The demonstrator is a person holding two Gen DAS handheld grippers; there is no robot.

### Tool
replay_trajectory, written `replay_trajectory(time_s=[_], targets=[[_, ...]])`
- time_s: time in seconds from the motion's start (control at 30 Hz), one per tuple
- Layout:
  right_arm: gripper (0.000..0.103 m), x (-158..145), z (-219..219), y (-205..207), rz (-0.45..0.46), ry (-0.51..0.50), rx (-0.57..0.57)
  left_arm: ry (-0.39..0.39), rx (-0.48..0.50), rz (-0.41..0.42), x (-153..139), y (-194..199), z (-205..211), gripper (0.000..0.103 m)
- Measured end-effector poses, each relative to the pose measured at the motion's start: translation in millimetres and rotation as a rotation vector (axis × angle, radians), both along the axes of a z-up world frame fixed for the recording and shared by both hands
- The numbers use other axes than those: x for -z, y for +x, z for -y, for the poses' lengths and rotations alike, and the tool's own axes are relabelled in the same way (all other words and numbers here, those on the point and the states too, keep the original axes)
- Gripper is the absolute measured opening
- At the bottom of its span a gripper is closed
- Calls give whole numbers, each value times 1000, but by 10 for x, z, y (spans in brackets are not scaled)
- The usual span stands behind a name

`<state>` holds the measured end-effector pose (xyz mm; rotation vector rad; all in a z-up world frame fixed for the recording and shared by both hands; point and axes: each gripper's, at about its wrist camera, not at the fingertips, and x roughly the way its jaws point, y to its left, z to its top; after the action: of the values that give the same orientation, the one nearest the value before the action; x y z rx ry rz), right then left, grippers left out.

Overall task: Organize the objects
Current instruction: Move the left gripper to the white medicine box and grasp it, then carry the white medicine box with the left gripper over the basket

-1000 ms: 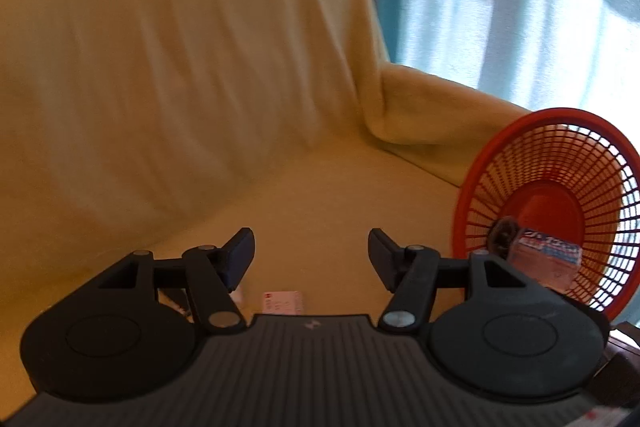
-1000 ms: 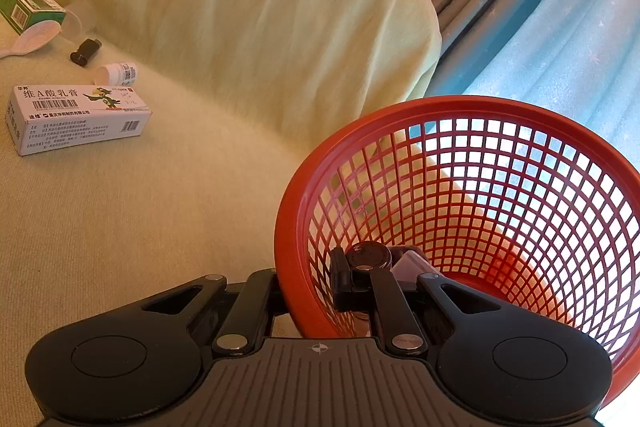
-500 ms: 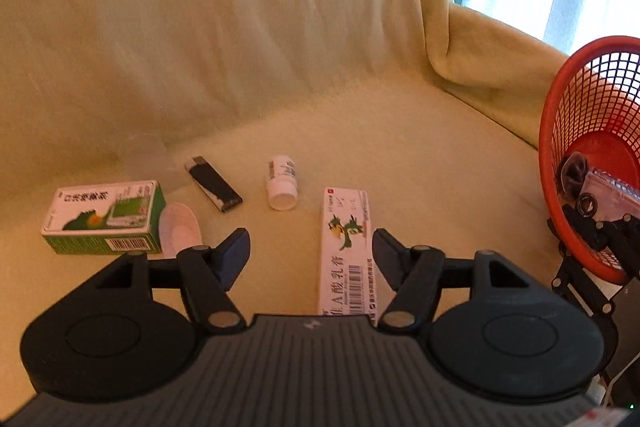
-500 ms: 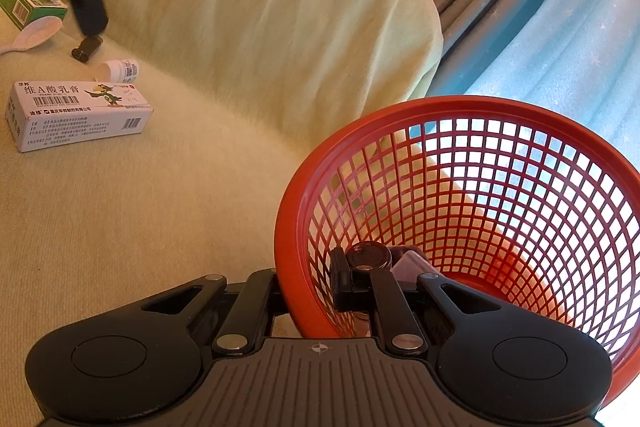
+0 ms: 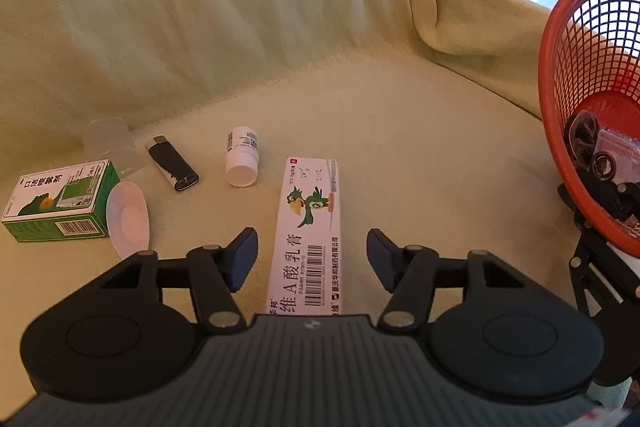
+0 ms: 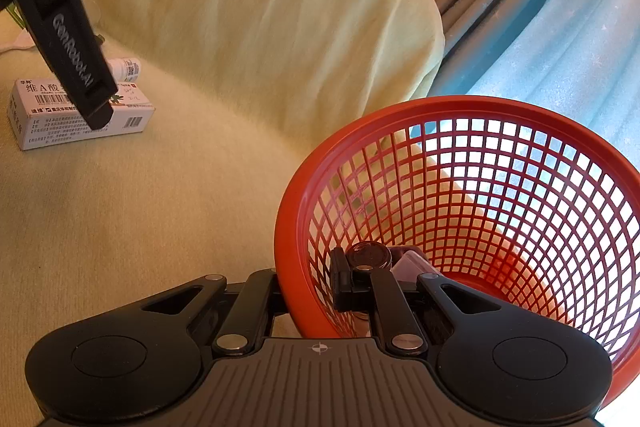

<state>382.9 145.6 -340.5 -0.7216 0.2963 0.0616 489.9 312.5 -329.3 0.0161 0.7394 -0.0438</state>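
Daylight comes through the blue curtain [image 6: 560,39] behind the red basket [image 6: 500,115], which serves as the landmark here. Seen through the basket's mesh, the light blows out to near white, and the far wall of the mesh glows orange. On the side of the basket away from the curtain, the yellow sofa cover [image 5: 248,7] is evenly lit, warm and fairly dim, with soft shadows in its folds. Small items there cast only faint shadows. Both views are sharp at the centre. Fisheye bending curves the basket rim and darkens the corners, and the printed box [image 5: 308,239] stays readable.
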Motion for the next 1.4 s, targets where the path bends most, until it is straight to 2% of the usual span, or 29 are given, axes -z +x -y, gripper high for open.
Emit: replay_trajectory(time_s=[0.13, 0.37, 0.5, 0.83, 1.07, 1.4], targets=[[7, -5, -1, 6, -1, 1, 0, 14, 7, -8, 32, 3, 17, 52], [7, -6, -3, 6, -1, 1, 0, 30, 20, -22, 48, 11, 36, 37], [7, -7, -4, 6, -1, 1, 0, 38, 22, -27, 63, 12, 39, 33], [7, -7, -6, 7, 0, 1, 0, 61, 42, 6, 32, -28, 42, 32], [7, -9, -9, 7, 0, 1, 0, 77, 62, 46, -155, -74, 48, 32], [7, -9, -9, 6, -1, 1, -1, 34, 104, 96, -520, -146, 167, 32]])
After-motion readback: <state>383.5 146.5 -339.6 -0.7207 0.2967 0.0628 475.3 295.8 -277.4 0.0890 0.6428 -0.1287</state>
